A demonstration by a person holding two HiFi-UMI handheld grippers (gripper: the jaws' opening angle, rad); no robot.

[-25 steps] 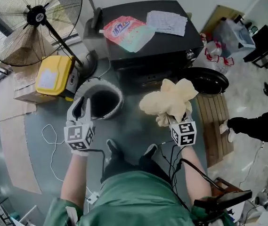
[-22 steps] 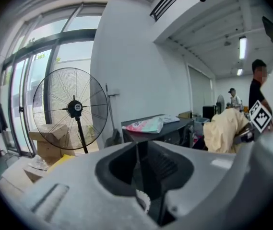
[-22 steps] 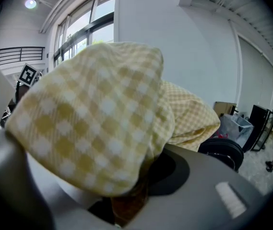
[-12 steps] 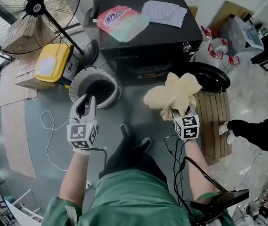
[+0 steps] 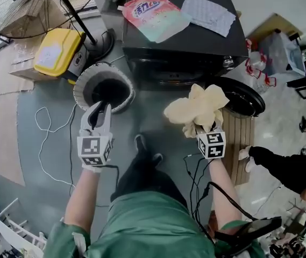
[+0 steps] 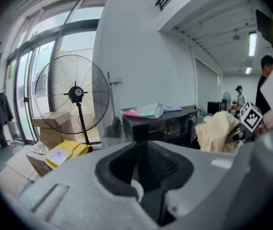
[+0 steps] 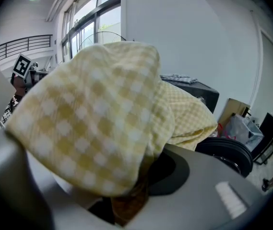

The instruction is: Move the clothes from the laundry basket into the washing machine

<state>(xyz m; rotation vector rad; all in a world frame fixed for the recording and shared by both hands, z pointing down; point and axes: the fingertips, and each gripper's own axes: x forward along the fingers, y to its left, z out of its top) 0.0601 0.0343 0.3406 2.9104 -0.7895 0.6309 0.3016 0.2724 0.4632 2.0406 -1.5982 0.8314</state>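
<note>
Yellow checked cloth [image 5: 198, 109] bunches in the clamped right gripper [image 5: 202, 128], at six o'clock of the washing machine [image 5: 196, 47], whose open door [image 5: 245, 97] sits at the cloth's three o'clock. The left gripper [image 5: 99, 110], jaws partly apart and empty, hangs at the laundry basket [image 5: 79, 85] rim's six o'clock. Grey floor [image 5: 153, 120] lies between the grippers.

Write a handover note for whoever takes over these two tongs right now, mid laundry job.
Left tongs: open, empty, near the laundry basket.
Right tongs: shut on a yellow checked cloth, held in the air in front of the washing machine, beside its open door.
Done: this cloth is out of the basket.
Left: put it in the drum, then check the basket; its inside is too dark to judge.
</note>
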